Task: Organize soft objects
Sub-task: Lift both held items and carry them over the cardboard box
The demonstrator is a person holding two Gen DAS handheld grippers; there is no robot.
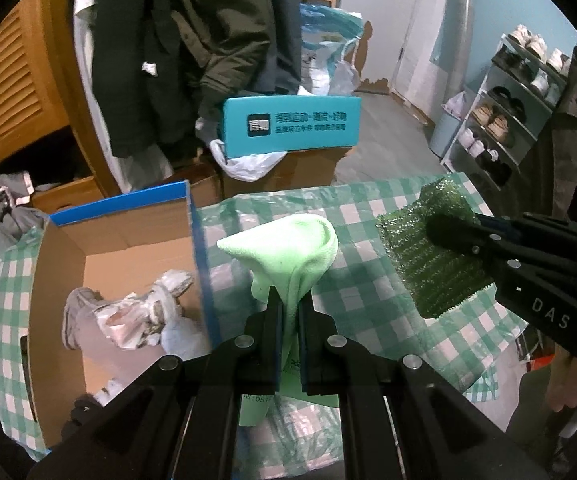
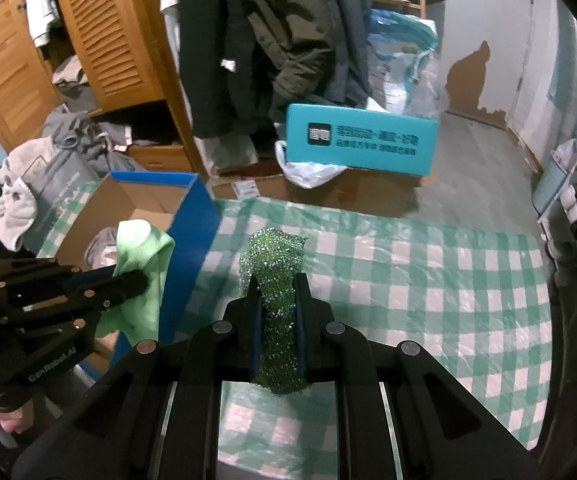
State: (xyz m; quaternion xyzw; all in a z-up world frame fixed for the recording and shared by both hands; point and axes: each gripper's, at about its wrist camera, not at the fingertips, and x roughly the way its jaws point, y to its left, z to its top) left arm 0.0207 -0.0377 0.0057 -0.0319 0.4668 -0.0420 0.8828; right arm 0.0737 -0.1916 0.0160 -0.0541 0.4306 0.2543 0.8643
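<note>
My left gripper (image 1: 289, 294) is shut on a light green cloth (image 1: 288, 244), which bunches above the fingers and hangs over the checked table, just right of an open cardboard box (image 1: 128, 240). From the right wrist view the same cloth (image 2: 140, 264) hangs beside the box's blue wall (image 2: 192, 240), pinched by the left gripper (image 2: 136, 280). My right gripper (image 2: 277, 280) is shut on a dark green scouring pad (image 2: 276, 260), held above the tablecloth. In the left wrist view that pad (image 1: 428, 248) sits at the right, clamped by the right gripper (image 1: 432, 230).
The box holds crumpled pale cloths and bags (image 1: 140, 312). A green-and-white checked plastic tablecloth (image 2: 408, 280) covers the table. Behind it are a teal carton (image 1: 292, 126) on brown boxes, hanging coats (image 1: 192, 40), a wooden wardrobe (image 2: 100, 40) and a shoe rack (image 1: 508, 108).
</note>
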